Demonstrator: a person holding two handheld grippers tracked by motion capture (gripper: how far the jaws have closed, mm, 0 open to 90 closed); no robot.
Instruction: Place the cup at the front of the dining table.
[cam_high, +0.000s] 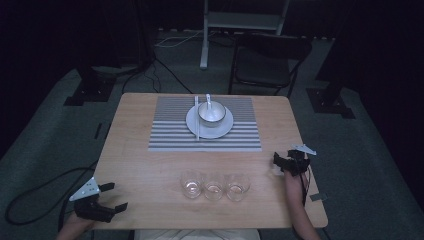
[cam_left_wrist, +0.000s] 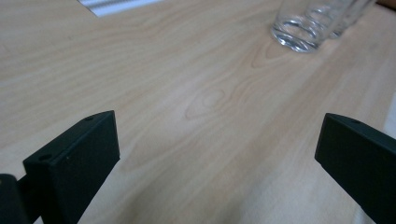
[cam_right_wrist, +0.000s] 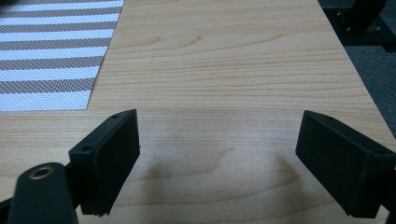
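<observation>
Three glasses (cam_high: 214, 185) stand in a row near the table's (cam_high: 150, 165) near edge, between the two grippers and touched by neither. The left gripper (cam_high: 116, 196), jaws spread wide and empty, hovers at the near left corner, angled toward the glasses. The right gripper (cam_high: 276, 165), also spread wide and empty, sits low over the right edge, forearm (cam_high: 296, 205) reaching in from below. Farther off, a bowl (cam_high: 211, 113) rests on a plate (cam_high: 225, 127) on a striped mat (cam_high: 170, 130).

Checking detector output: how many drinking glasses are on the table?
3, in a row near the table's front edge: left glass, middle glass, right glass. None looks hidden. Both grippers are open, apart from them.
</observation>
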